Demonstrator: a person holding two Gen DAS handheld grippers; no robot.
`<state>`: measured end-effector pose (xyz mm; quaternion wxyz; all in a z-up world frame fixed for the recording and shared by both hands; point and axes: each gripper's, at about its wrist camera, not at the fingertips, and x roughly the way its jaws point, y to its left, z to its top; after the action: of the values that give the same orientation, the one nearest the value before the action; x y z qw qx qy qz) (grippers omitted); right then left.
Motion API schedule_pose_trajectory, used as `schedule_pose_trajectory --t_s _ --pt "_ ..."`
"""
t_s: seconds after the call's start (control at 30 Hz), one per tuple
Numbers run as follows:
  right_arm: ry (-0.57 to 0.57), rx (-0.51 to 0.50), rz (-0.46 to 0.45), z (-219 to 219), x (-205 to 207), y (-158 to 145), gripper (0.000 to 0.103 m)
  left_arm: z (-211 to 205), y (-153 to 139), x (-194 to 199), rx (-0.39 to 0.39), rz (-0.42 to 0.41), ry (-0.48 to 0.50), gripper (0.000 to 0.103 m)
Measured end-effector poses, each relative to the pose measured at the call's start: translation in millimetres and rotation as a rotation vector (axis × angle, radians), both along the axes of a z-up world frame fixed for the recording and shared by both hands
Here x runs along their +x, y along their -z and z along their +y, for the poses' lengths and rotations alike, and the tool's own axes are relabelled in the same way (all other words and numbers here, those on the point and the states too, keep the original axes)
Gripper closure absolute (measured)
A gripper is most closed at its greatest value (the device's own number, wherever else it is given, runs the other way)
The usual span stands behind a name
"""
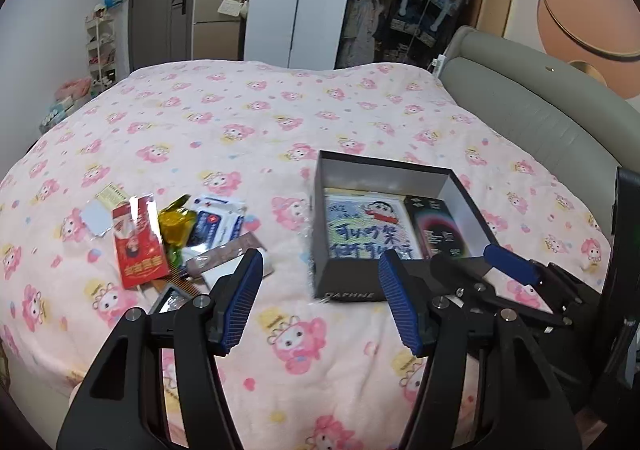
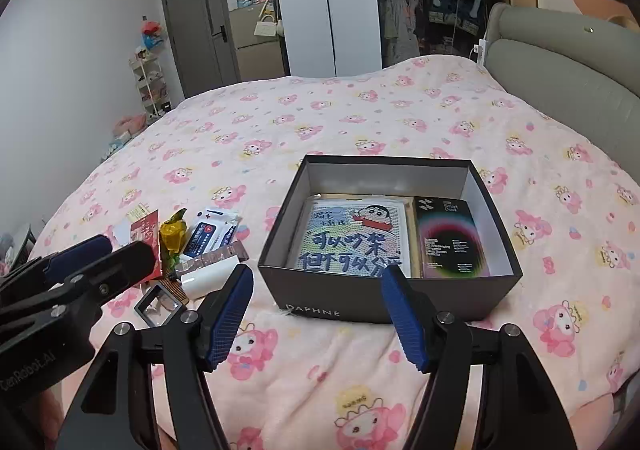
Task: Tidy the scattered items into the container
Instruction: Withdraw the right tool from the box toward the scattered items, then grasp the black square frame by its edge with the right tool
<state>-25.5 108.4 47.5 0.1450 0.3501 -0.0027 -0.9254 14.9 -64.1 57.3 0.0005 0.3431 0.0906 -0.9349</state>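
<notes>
On the left of the pink bedspread (image 2: 360,122) lies the scattered pile. A red packet (image 1: 138,240) sits at its left edge, with a small white card (image 1: 96,219) just beyond it. Next comes a yellow wrapper (image 1: 176,224), then a blue-and-white wipes pack (image 2: 212,232) to its right. Nearer the cameras lie a brown sachet (image 2: 218,255), a white tube (image 2: 208,276), a comb (image 2: 170,285) and a small black-framed mirror (image 2: 160,304), all touching or overlapping.

The left gripper (image 1: 318,306) hangs above the bedspread between pile and box, its jaws wide apart and holding nothing.

To the right stands the open black box (image 2: 390,306), well apart from the pile. Inside, a cartoon picture (image 2: 354,240) lies flat on the left, and a dark carton (image 2: 450,240) lies just beside it on the right.

The right gripper (image 2: 318,316) hovers near the box's near wall, its jaws also wide and empty. A grey headboard (image 2: 560,62) rises at far right.
</notes>
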Motion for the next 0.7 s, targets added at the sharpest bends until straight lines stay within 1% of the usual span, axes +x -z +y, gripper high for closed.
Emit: schedule_pose_trajectory --t_s 0.17,0.53,0.7 --pt "-0.028 -0.016 -0.002 -21 3 -1 0.039 -25 7 15 0.018 -0.008 -0.038 0.041" --pt "-0.191 0.027 -0.001 -101 17 8 0.039 -101 25 50 0.083 -0.03 -0.184 0.041" --pt "-0.282 0.038 -0.013 -138 16 21 0.039 -138 43 61 0.128 -0.054 -0.272 0.041"
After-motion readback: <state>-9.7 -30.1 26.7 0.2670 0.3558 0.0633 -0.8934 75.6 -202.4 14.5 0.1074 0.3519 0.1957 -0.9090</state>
